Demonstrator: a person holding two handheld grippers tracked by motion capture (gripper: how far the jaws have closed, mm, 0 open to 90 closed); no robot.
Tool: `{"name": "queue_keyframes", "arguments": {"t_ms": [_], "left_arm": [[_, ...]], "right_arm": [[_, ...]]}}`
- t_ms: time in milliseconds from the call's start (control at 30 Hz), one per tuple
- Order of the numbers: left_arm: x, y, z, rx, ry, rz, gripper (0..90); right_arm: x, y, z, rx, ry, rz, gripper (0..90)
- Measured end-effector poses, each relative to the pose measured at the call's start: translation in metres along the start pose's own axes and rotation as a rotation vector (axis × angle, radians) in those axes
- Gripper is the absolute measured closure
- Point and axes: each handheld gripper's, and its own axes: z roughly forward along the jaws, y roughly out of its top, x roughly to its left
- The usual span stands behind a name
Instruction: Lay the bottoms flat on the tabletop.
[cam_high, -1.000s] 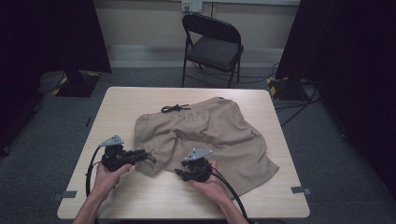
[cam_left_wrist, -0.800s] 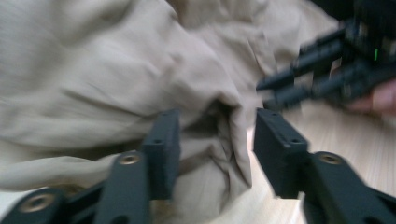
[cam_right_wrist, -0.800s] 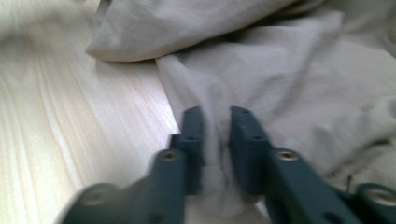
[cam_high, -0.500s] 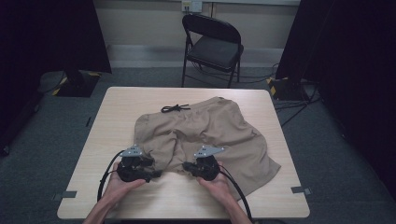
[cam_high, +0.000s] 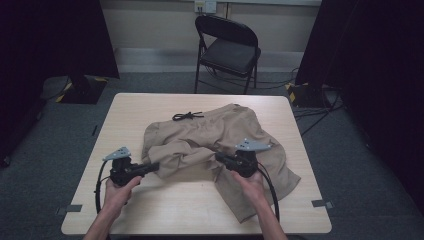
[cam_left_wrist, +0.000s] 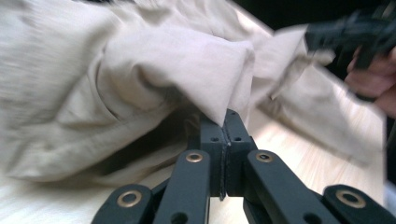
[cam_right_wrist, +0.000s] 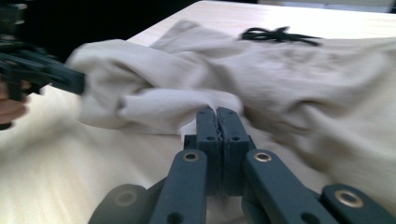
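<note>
High view, shorts: my beige shorts (cam_high: 220, 145) lie crumpled across the middle of the light wood surface (cam_high: 165, 212), their black drawstring (cam_high: 187, 116) at the far edge of the cloth.
High view, left hand-held gripper: my left hand-held gripper (cam_high: 154, 166) points across at the near left hem, its tips at the cloth.
High view, right hand-held gripper: my right hand-held gripper (cam_high: 219, 157) sits over the bunched fabric near the middle, tips in the cloth.
High view, background: a black folding chair (cam_high: 227, 50) stands beyond the surface.
Left gripper view: my left jaws have just snapped together and meet with a fold of the shorts (cam_left_wrist: 177, 70) caught at their tips; my other hand-held gripper (cam_left_wrist: 355, 35) is blurred at the upper right.
Right gripper view: my right jaws are pressed closed on a pale fold of the shorts (cam_right_wrist: 187, 105); the drawstring (cam_right_wrist: 278, 35) lies farther off on the cloth, and my left hand-held gripper (cam_right_wrist: 77, 81) is at the left edge.
</note>
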Motion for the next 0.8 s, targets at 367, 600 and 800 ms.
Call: {"name": "queue_keyframes", "arguments": {"t_ms": [367, 600, 800], "left_arm": [[0.040, -0.001, 0.024, 0.028, 0.081, -0.110, 85.2], [0.044, -0.003, 0.021, 0.051, 0.112, -0.112, 70.9], [0.024, 0.003, 0.000, 0.015, 0.077, -0.027, 71.2]], "right_arm": [[-0.036, -0.006, 0.024, 0.066, -0.078, 0.060, 85.2], [-0.045, -0.015, 0.037, 0.133, -0.130, 0.065, 64.6], [-0.036, -0.006, 0.017, 0.049, -0.110, 0.064, 55.5]]}}
